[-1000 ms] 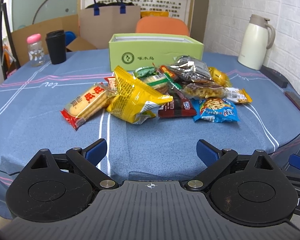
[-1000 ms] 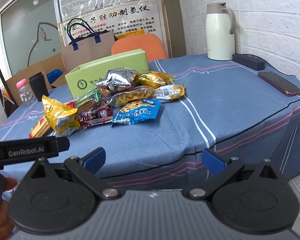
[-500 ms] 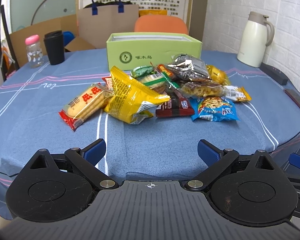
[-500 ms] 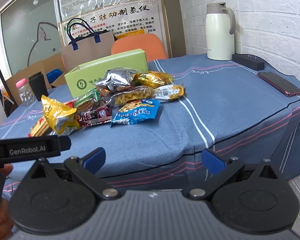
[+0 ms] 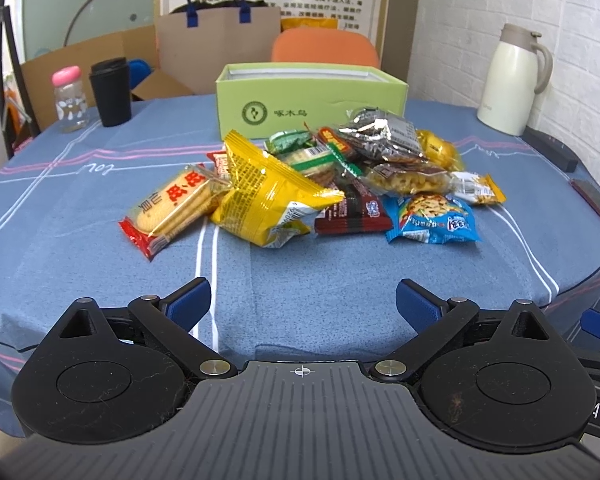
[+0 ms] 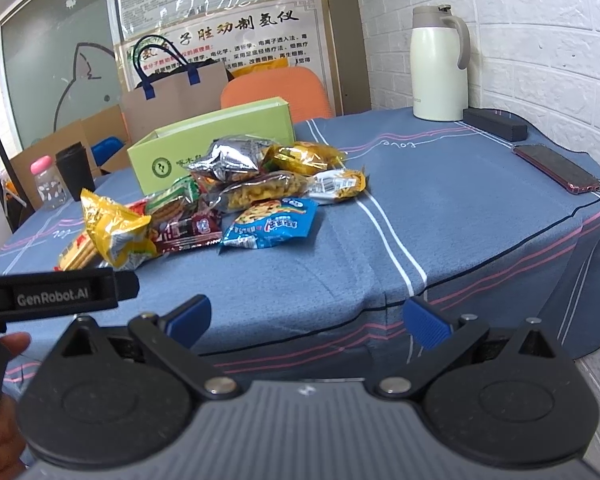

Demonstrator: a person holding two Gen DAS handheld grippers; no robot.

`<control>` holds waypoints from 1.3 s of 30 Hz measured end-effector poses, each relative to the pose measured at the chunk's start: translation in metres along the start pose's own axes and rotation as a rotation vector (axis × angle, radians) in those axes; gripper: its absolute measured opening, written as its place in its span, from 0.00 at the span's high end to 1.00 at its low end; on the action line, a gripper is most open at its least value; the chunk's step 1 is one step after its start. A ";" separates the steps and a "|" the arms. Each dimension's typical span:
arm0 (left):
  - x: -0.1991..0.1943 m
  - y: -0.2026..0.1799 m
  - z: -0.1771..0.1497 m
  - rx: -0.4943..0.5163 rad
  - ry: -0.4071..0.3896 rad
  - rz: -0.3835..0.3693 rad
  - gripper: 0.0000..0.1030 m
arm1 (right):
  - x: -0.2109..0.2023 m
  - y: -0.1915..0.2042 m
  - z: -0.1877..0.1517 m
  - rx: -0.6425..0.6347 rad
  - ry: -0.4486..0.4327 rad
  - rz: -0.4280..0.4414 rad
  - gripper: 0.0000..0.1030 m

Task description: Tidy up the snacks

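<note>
Both units idle at the near edge of the worktop [image 5: 60,216], blue cloth with white and pink stripes. Left hand-held gripper [image 5: 303,301]: jaws spread wide, nothing between them, bottom centre of frame. Right hand-held gripper [image 6: 307,319]: same, wide open and empty, hanging over the cloth's front edge; the left unit's black body shows at lower left of its view. Snack pile [image 5: 340,184] sits mid-frame, loose and overlapping, touching the front wall of one open green box [image 5: 312,106] just behind it. Roughly ten packets; exact count uncertain because of overlap. Countable: one biscuit pack [image 5: 172,208] at pile's left end, one large yellow bag [image 5: 268,200] beside it, one dark red bar [image 5: 352,214], one blue packet [image 5: 432,220] at front right, one silver foil bag [image 5: 384,136] on top, one clear pack of yellow curls under it. Upper left: one pink-capped bottle [image 5: 70,98], one black cup [image 5: 110,92]. Upper right: one cream thermos [image 5: 512,80]. Right edge: one phone [image 6: 556,168], one black case [image 6: 494,128].
</note>
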State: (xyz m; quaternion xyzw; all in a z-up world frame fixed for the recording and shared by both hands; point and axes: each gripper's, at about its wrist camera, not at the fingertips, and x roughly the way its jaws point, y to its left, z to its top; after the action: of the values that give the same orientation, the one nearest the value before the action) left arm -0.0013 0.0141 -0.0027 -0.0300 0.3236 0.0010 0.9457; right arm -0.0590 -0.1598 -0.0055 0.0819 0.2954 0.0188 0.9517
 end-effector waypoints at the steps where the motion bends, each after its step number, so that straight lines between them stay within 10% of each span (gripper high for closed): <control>1: 0.000 0.001 0.001 -0.001 0.002 0.000 0.14 | 0.000 0.000 0.000 -0.001 0.000 0.000 0.01; 39: 0.005 0.007 -0.003 -0.013 0.020 0.003 0.12 | 0.005 0.001 -0.004 -0.005 0.016 0.000 0.01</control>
State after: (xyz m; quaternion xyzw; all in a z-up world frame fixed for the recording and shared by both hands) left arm 0.0001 0.0205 -0.0084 -0.0355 0.3333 0.0043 0.9422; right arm -0.0568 -0.1577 -0.0112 0.0791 0.3027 0.0200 0.9496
